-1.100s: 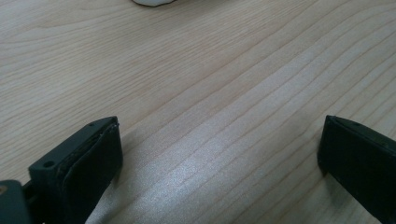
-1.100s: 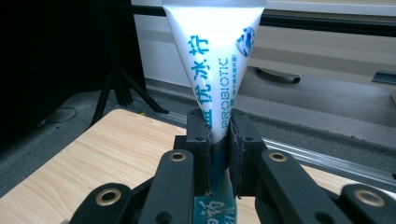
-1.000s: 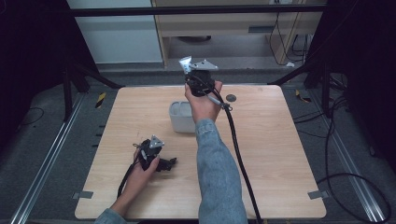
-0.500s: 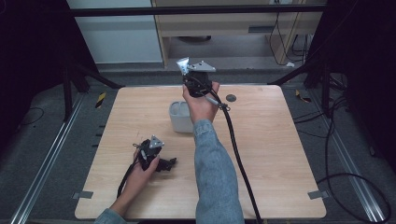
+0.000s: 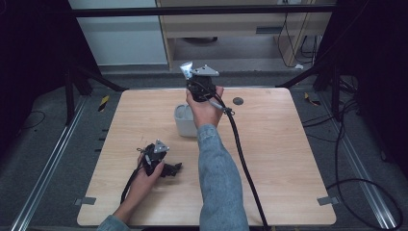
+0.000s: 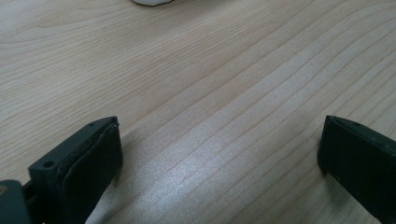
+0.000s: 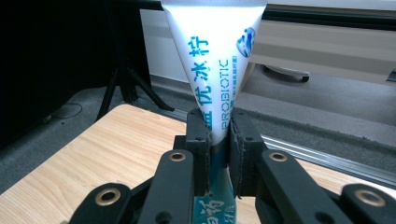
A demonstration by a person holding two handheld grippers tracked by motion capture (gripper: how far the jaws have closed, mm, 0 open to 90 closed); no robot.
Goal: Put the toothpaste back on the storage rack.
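High view: fixed above my side, facing forward and down, whole wooden table (image 5: 288,159) in frame, floor beyond. Left gripper view: very close over the tabletop (image 6: 210,93), looking out between my spread jaws. Right gripper view: raised, facing the table's far edge (image 7: 93,154) and floor beyond. All three share the tabletop.

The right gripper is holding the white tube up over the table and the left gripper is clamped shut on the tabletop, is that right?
Not quite: the left gripper rests on the table with jaws wide open, as the left gripper view shows. The right gripper does hold the white tube.
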